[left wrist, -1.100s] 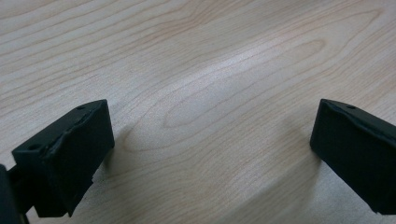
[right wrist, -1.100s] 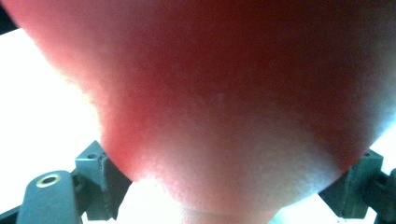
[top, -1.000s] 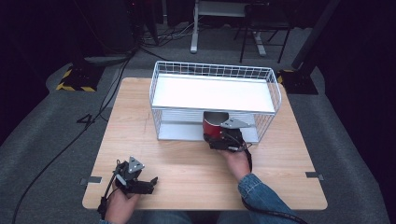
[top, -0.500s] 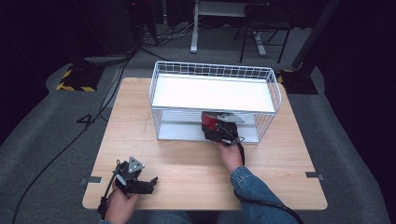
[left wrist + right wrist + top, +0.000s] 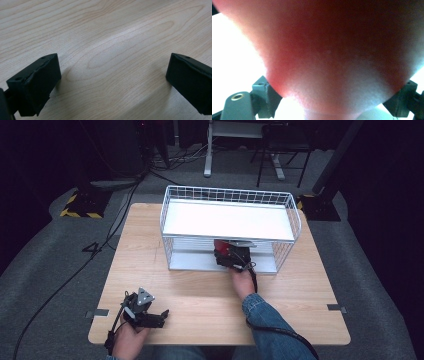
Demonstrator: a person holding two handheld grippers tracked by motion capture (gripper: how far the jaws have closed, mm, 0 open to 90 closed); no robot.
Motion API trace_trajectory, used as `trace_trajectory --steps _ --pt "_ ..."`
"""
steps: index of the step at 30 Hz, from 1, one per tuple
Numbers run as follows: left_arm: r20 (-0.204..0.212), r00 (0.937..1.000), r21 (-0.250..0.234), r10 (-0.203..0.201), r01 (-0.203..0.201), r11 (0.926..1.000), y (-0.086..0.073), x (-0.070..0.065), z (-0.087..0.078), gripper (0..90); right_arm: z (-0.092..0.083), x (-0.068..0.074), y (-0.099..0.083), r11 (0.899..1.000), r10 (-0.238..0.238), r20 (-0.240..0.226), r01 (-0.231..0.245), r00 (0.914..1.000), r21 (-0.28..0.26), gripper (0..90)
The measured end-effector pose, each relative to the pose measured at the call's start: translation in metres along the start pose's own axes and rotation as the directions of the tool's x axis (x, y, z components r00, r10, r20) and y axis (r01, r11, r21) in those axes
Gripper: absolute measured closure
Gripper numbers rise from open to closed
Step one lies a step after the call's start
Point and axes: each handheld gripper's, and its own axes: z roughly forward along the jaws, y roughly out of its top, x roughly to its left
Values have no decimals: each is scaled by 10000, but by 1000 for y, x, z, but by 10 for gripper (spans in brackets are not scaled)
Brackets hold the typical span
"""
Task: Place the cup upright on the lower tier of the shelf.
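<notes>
Ana: Red thing (image 5: 332, 50), that's what the right gripper (image 5: 232, 255) has. Up close it looks soft and fuzzy, and it covers the middle and top of the right gripper view. I think it may be a peach or a soft toy, but it sits too near the camera for me to be sure.

Ben: Where is it?

Ana: In the middle of the high view, down on the lower shelf of the white wire rack (image 5: 172, 205), under the white top shelf (image 5: 200, 220). The jaws stand at each side of it, low in the right gripper view, and they look pressed against it, so they are holding it.

Ben: What could go wrong?

Ana: If the hand lifts too high, the red thing could bump the top shelf and get knocked loose. If the hand swings sideways, it could catch on the wires. And a hard squeeze might squash it, because it looks soft.

Ben: What about the left gripper (image 5: 145, 314)?

Ana: It rests at the lower left of the high view, near the front edge of the wooden table (image 5: 300, 320). Its jaws are wide apart with nothing between them, just bare wood. It sits well apart from the rack, so it cannot help if the red thing slips.
</notes>
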Motion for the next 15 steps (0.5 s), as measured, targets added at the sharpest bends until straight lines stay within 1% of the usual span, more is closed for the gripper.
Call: trace_trajectory --steps 1,3,6,7,8,9,10,15 --pt "-10 10000 8 4 -4 10000 0 0 0 2 1 -1 -1 10000 91 -79 -91 9999 -2 172" --pt "1 10000 1 -1 1 10000 0 0 0 3 2 -1 0 10000 79 -113 -79 9999 -7 170" --pt "1 10000 -2 1 -1 10000 0 0 0 3 2 -3 1 10000 20 -277 -17 9996 89 167" --pt "1 10000 -1 2 -2 10000 0 0 0 2 3 -4 1 10000 10 -401 -7 9992 58 164" --pt "2 10000 -1 -1 1 10000 0 0 0 2 3 -5 0 9999 -61 -506 66 9987 103 153" --pt "-11 10000 7 2 -2 10000 0 0 0 3 4 -7 0 9995 -230 -609 242 9979 194 152" --pt "0 10000 -7 5 -5 10000 0 0 0 2 4 -7 0 9993 -267 -539 279 9982 229 142" --pt "2 10000 -4 4 -4 10000 0 0 0 2 4 -10 -1 9997 -33 -708 49 9975 222 134"
